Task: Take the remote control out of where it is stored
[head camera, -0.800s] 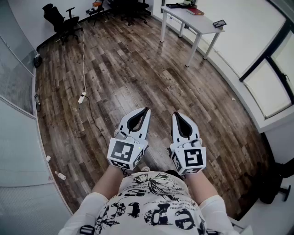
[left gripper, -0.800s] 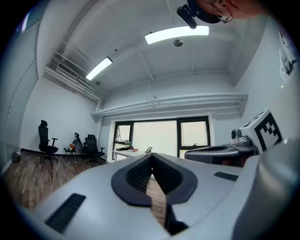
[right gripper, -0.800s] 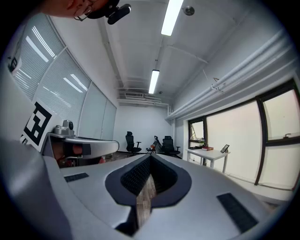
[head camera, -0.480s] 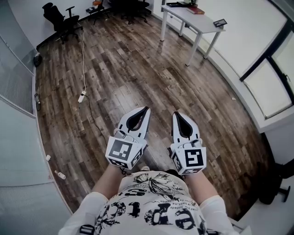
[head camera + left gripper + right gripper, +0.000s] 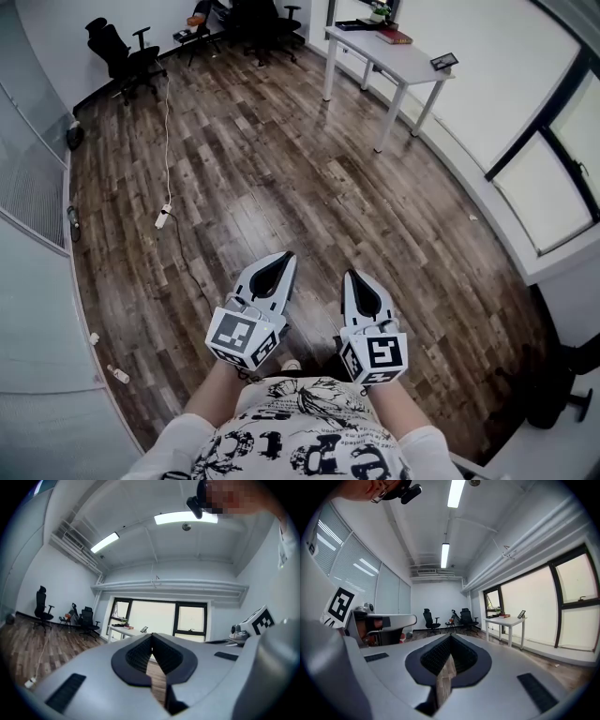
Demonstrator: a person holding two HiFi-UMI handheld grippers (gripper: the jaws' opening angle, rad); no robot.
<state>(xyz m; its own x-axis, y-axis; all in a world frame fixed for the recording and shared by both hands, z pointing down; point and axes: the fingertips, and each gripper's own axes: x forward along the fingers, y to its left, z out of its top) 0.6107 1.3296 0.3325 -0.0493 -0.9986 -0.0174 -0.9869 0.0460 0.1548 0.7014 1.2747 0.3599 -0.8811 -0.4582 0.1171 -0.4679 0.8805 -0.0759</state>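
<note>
No remote control shows in any view. In the head view my left gripper [image 5: 290, 254] and my right gripper [image 5: 348, 274] are held side by side over the wooden floor, close to my body, tips pointing away from me. Both are shut with nothing between the jaws. The left gripper view shows its dark pads [image 5: 140, 656] meeting at the tip [image 5: 151, 635], with windows beyond. In the right gripper view the jaws [image 5: 449, 636] also meet, and the left gripper [image 5: 377, 625] shows at the left.
A white table [image 5: 405, 59] with a book and a small frame stands at the far right by the windows. Black office chairs [image 5: 117, 47] stand at the far wall. A white cable with a power strip [image 5: 164, 216] lies on the floor to the left.
Both grippers sit lower in the head view and closer to my body; the view has tipped so more of the far room shows. The jaws stay shut.
</note>
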